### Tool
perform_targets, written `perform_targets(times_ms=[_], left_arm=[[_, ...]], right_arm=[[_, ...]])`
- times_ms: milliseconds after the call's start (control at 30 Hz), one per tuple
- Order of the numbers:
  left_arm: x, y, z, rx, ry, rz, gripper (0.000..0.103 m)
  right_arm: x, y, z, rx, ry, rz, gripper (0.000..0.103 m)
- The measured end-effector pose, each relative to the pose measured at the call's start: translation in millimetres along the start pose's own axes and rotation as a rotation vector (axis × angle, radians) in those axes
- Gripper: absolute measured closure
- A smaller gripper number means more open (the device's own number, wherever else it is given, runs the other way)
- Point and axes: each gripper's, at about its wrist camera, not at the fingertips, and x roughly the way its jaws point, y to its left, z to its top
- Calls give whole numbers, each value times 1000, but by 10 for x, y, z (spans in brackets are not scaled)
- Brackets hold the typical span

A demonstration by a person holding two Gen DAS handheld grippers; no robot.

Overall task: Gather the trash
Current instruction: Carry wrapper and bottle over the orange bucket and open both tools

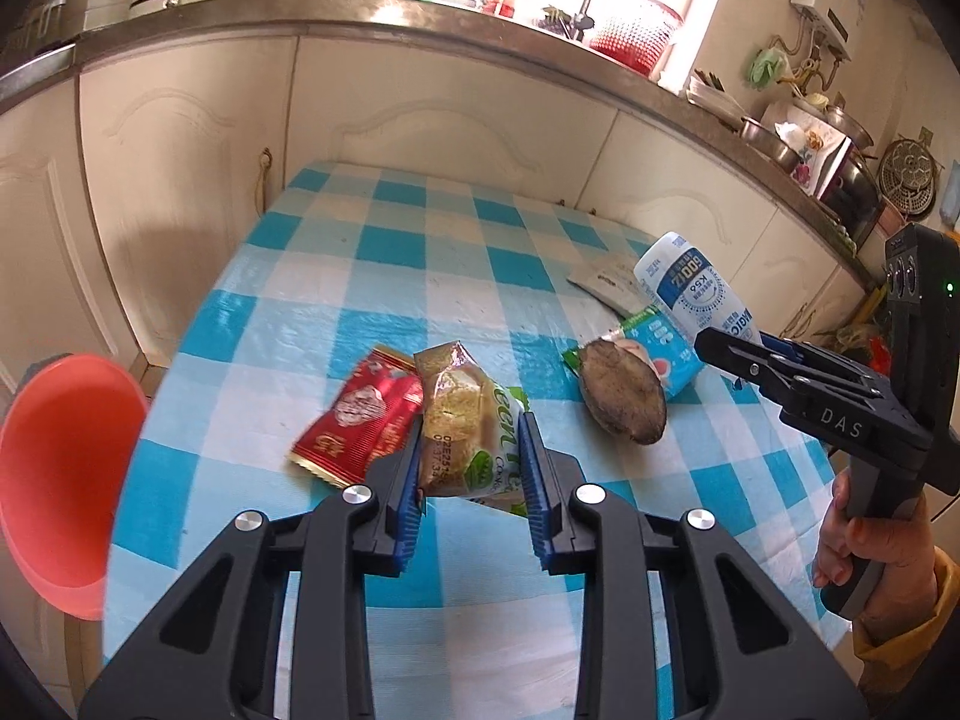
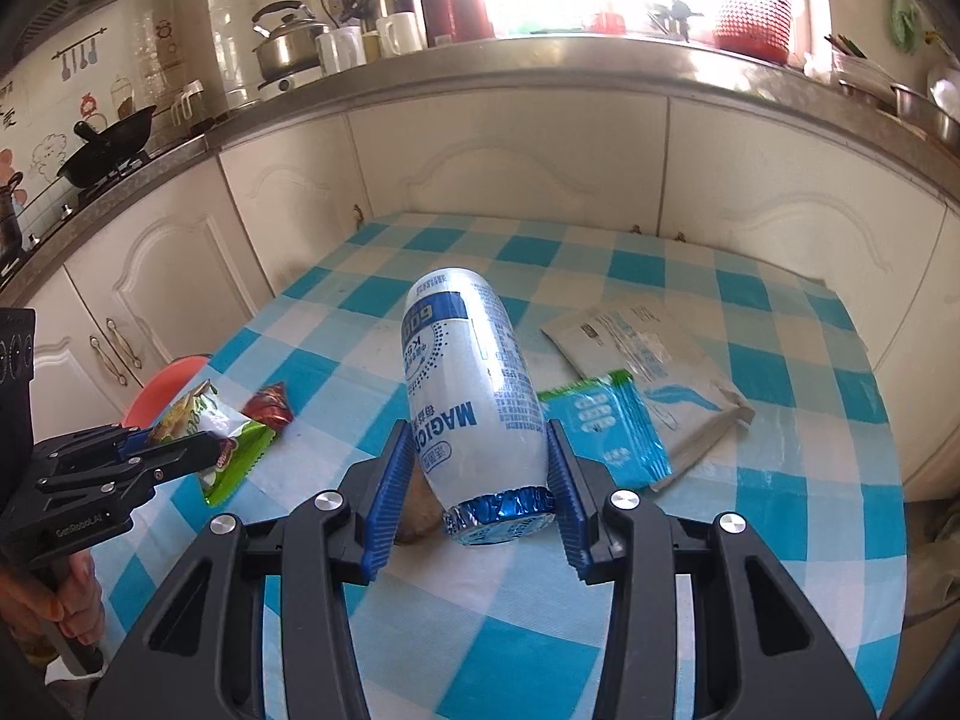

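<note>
My left gripper (image 1: 471, 429) is shut on a green and gold cookie wrapper (image 1: 462, 420), which hangs just above the checked table (image 1: 336, 300). In the right wrist view the same wrapper (image 2: 204, 420) sticks out of the left gripper (image 2: 201, 444). My right gripper (image 2: 477, 429) is shut on a white and blue plastic bottle (image 2: 468, 372), pads pressing near its foil-capped end. From the left wrist view the bottle (image 1: 690, 288) points up and away from the right gripper (image 1: 720, 351). A coral bin (image 1: 60, 480) stands off the table's left edge.
On the cloth lie a red wrapper (image 1: 360, 426), a brown oval peel-like lump (image 1: 624, 396), a teal packet (image 2: 606, 432) and a white pouch (image 2: 654, 354). White cabinets (image 2: 510, 156) and a cluttered counter stand right behind the table. A hand (image 1: 852, 546) grips the right handle.
</note>
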Motion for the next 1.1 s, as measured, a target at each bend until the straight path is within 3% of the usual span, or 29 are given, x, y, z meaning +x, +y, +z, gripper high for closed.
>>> perform_targets(times_ms=[367, 733, 1100], left_arm=[[-442, 476, 53, -65, -76, 64, 72], [-904, 1094, 19, -149, -145, 153, 72], [-1120, 1759, -93, -252, -176, 243, 72]], right_arm=[[39, 602, 272, -102, -18, 57, 58], [216, 1419, 467, -216, -9, 168, 58], [515, 2189, 613, -314, 30, 269, 58]])
